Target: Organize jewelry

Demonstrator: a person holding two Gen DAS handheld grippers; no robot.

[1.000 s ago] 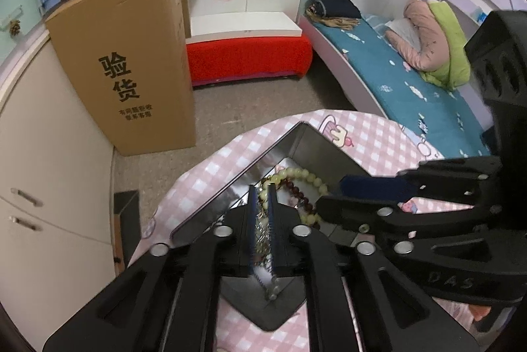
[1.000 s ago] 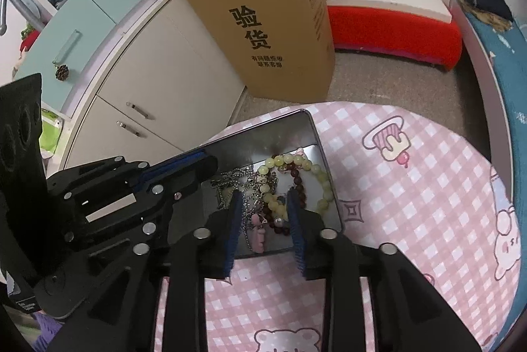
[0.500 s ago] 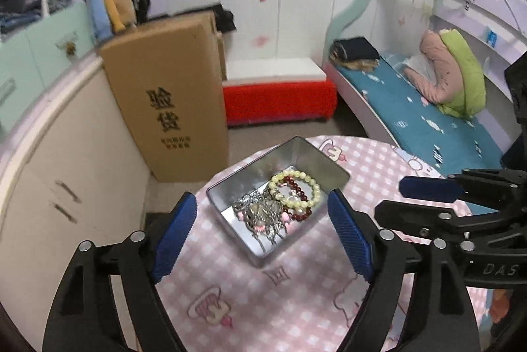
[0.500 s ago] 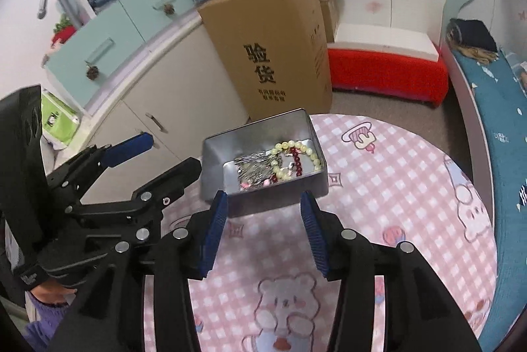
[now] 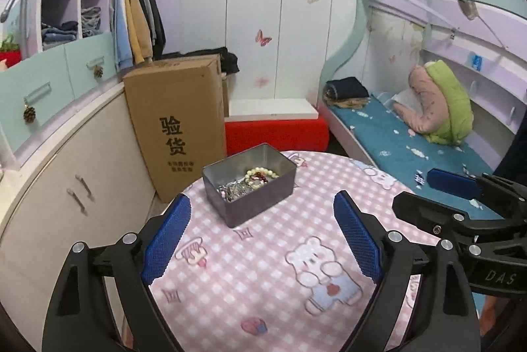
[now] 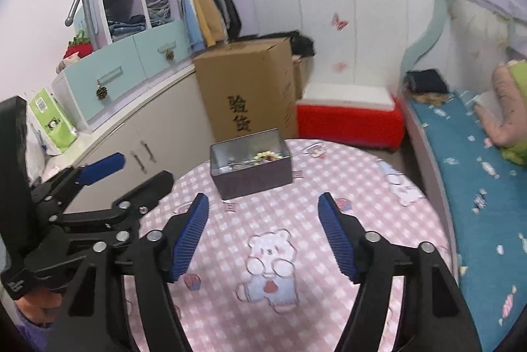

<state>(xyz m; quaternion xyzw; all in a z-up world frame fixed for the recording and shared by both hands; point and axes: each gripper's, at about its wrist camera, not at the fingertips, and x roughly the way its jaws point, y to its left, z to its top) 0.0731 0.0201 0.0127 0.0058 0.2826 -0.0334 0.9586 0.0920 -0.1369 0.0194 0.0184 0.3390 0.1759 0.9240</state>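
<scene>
left gripper (image 5: 262, 240): jaws wide, just been opening, nothing between them | right gripper (image 6: 263, 235): jaws apart, just been opening, empty | metal tin (image 5: 260, 203): on far side of pink checked tablecloth (image 5: 263, 286), holding bead bracelets (image 5: 260, 176) and silver chains (image 5: 234, 189), apart from both grippers

- the pink checked table (image 5: 263, 269) is bare between both grippers and the metal tin (image 5: 260, 197), so the way forward is free.
- the tin stands alone near the far edge.
- behind it a tall cardboard box (image 5: 178, 124) blocks the floor.
- the bed (image 5: 395, 138) closes the right side.
</scene>
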